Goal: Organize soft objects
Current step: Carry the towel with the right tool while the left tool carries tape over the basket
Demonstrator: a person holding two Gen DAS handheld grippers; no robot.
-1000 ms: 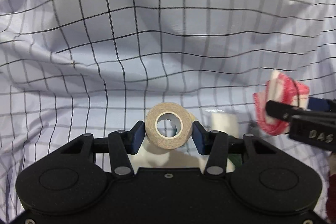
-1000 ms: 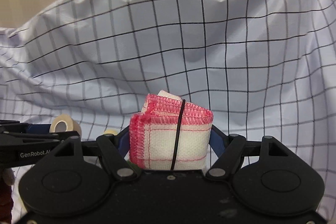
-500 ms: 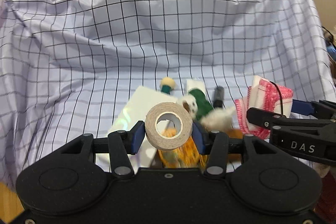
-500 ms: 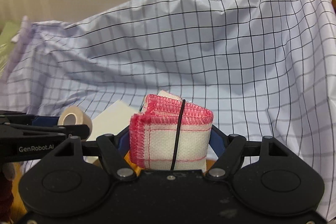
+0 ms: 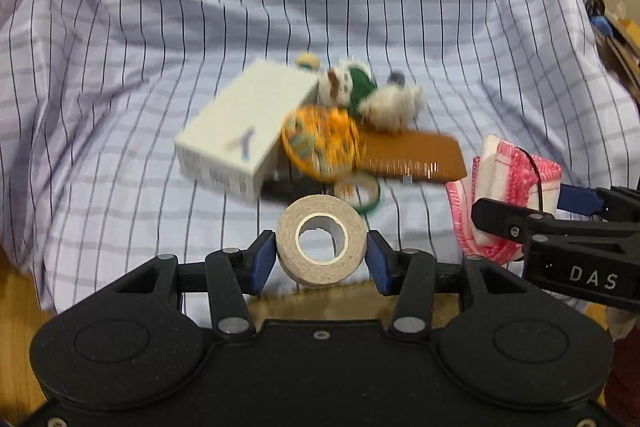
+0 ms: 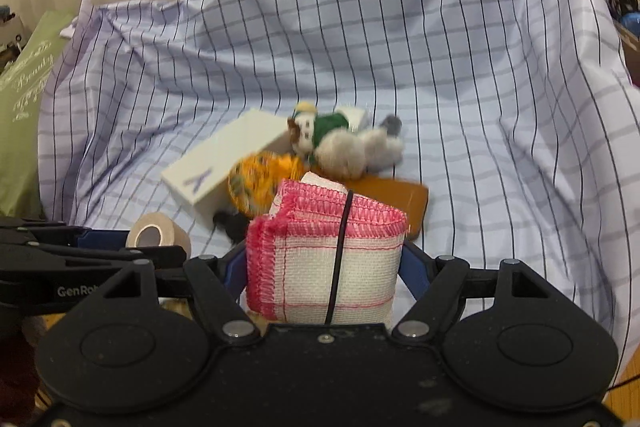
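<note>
Both tongs are loaded above a checked cloth [image 5: 120, 67]: the left gripper [image 5: 321, 253] pinches a beige tape roll [image 5: 322, 240] between its blue pads, while the right gripper [image 6: 323, 267] clamps a folded pink-edged cloth [image 6: 324, 259] bound by a black band. Ahead lies a blurred heap: a white box [image 5: 240, 131], an orange pouch [image 5: 320, 143], a plush toy [image 6: 344, 139] in green and a brown flat case [image 5: 412, 157]. The held items hang just short of that pile, side by side.
</note>
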